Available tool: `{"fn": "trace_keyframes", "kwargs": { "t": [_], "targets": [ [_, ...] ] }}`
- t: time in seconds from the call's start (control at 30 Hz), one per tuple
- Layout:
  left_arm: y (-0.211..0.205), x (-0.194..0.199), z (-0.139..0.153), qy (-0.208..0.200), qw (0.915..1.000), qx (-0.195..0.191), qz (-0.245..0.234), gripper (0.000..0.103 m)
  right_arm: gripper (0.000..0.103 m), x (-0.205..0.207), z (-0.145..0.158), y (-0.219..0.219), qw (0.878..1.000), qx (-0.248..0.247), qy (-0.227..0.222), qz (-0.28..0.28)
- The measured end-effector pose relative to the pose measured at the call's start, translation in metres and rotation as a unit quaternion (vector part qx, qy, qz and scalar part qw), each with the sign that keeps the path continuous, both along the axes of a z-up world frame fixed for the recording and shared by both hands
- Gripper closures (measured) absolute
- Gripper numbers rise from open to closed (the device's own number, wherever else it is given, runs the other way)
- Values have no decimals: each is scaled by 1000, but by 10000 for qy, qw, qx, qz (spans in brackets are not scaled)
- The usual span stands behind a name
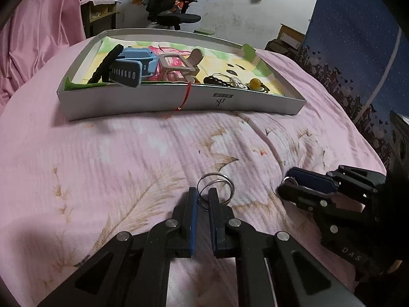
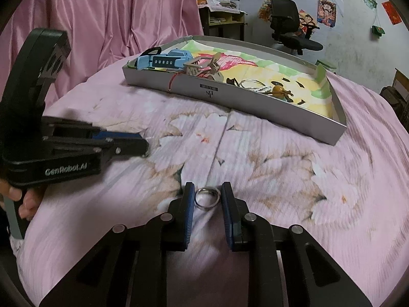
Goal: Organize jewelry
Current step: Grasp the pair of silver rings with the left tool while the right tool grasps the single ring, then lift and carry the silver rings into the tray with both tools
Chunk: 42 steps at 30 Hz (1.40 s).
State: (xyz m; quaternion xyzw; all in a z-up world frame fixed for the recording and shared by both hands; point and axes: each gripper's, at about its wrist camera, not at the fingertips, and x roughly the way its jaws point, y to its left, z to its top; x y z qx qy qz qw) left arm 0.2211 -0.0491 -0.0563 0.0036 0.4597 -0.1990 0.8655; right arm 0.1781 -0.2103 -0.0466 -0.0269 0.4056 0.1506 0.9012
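— Right claw?

— Narrow, not closed. Silver ring flat on the bed, right between the fingers, a sliver of gap on each side.

— Best way to take it?

— Centre first, then close slowly on the band's outer edge. Low enough to catch metal, not so low as to pinch the sheet. Probably slippery, so squeeze evenly and lift straight up.

— Left claw?

— Nearly closed, seemingly pinching the lower arc of two thin wire hoops, both standing upright just past the fingertips. Likely to swing, so no sudden tilts.

— Where to?

— White box, ahead of both claws and well apart from them. Seen from the left claw, blue watch toward the left end, beads and small pieces toward the right.

— Anything to mind?

— Red string draped over the near wall: easy to snag. Clear that wall, pick a bare patch of lining, release low.
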Motion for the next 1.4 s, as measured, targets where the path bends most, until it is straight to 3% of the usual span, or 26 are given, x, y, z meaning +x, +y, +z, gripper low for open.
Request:
{"fn": "trace_keyframes", "kwargs": {
  "t": [0.37,0.73,1.23,1.4],
  "targets": [
    [5,-7,8,-178,9995,-223,97,99,85,1,3,-2,9998,146,-110,-69],
    [9,-10,39,-582,9974,-316,297,99,85,-1,18,-14,9968,559,-553,-111],
    [8,52,95,-1038,9923,-269,619,99,85,45,49,-22,9854,988,-1346,-343],
    [4,76,93,-1049,9914,-127,777,99,84,67,50,-24,9835,1016,-1429,-455]
  ]
}}
